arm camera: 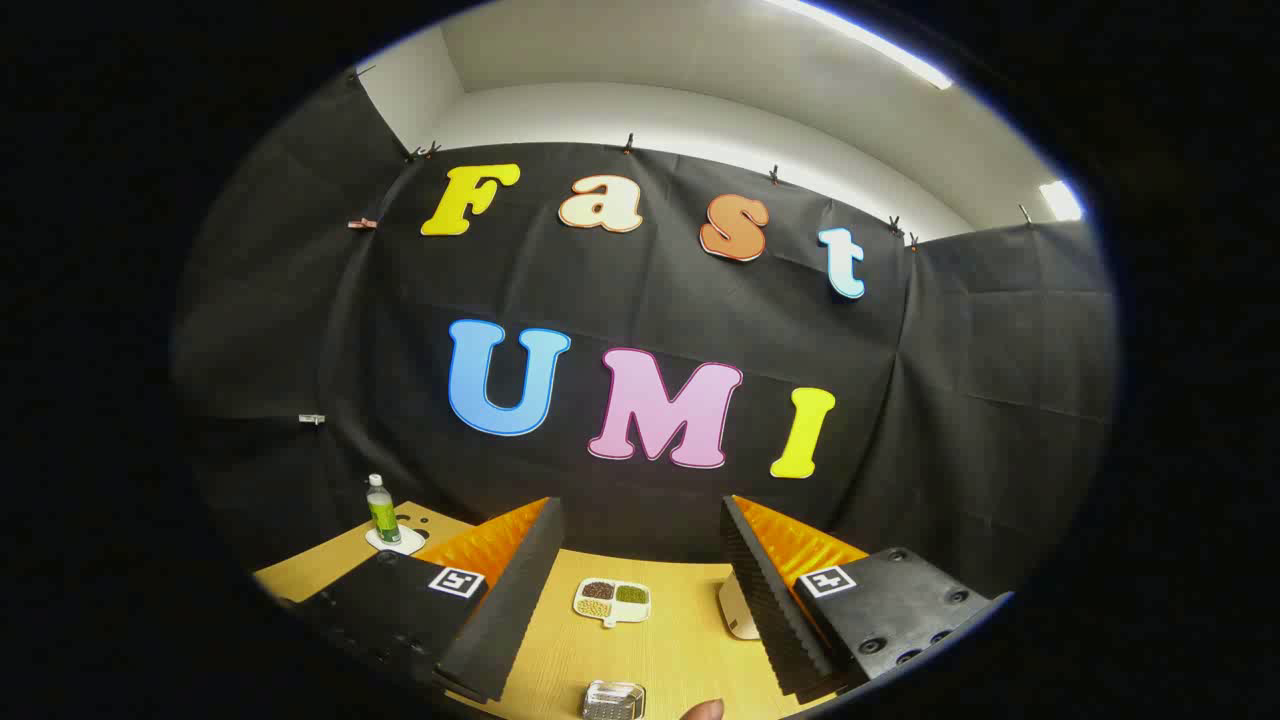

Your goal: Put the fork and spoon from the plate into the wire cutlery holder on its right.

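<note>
My gripper (640,620) is held high and level, open, with nothing between its fingers. Its two fingers (520,590) frame a strip of the wooden table (680,650). Low between the fingers, at the near end of the table, the top of a shiny metal wire cutlery holder (612,700) shows. A fingertip of a person's hand (703,711) pokes in just right of it.
A small white divided dish (611,600) with beans or grains lies on the table beyond the fingers. A white object (737,610) sits partly behind the right finger. A green-labelled bottle (381,510) stands on a white coaster at the table's far left corner.
</note>
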Available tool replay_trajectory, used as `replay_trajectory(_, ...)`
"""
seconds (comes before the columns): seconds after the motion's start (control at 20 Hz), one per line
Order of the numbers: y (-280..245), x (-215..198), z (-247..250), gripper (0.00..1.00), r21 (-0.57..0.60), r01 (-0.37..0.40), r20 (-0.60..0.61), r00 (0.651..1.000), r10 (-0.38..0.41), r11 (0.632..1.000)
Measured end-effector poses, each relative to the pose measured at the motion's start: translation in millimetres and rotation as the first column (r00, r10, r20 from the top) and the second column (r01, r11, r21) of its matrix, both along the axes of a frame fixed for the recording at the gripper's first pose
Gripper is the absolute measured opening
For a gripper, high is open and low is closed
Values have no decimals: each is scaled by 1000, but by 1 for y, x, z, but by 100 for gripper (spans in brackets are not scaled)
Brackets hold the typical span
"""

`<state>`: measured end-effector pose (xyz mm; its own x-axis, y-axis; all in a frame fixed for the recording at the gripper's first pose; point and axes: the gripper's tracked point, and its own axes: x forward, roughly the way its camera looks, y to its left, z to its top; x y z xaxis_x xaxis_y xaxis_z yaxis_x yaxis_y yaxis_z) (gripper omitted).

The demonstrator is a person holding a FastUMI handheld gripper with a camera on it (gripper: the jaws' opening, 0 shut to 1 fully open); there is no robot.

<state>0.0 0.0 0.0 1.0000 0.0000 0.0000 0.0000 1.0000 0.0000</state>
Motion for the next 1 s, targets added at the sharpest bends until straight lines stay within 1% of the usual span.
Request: replay_trajectory(1.0, 4, -6, 4, 98, -19, 5, 10, 1000, -5, 1000)
